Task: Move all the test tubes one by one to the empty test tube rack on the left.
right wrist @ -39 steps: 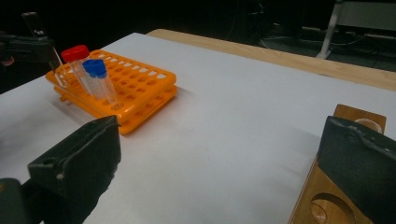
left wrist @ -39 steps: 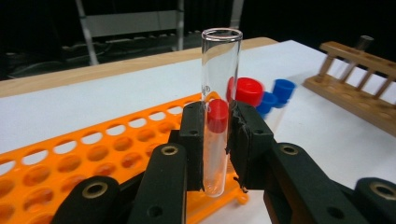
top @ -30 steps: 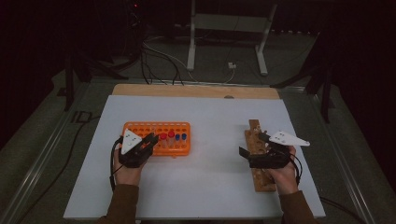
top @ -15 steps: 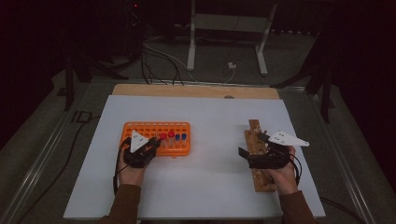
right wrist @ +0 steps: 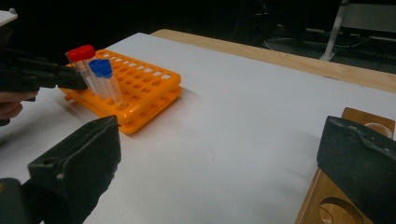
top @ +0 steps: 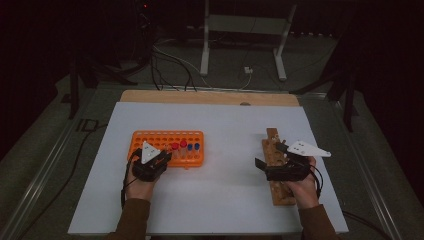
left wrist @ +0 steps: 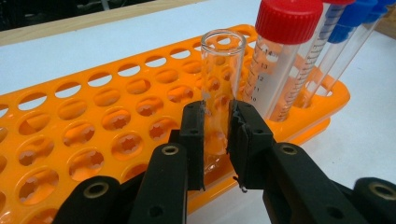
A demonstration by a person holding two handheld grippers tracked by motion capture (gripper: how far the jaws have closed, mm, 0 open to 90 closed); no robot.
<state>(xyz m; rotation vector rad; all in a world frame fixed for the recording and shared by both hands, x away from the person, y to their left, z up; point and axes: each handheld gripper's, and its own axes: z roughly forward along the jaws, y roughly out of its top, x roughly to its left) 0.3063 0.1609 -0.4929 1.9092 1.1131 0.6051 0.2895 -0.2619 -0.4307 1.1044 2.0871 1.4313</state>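
Between the left hand-held gripper (left wrist: 216,140) jaws — clear tube (left wrist: 221,79), upright, clamped.

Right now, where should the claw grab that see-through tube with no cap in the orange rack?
Best on the bare glass just above the orange rack, coming from the rack's near edge, as the left claw does now. The clear open tube stands upright in a front hole, and the red-capped tube crowds its far side, so the near side is free. Squeeze gently; glass is smooth and round.

One orange rack (top: 167,142) and one wooden block (top: 278,170) sit on the tabletop. The rack holds two red-capped tubes (left wrist: 280,56), two blue-capped tubes (top: 193,148) and one clear uncapped tube (left wrist: 222,70).
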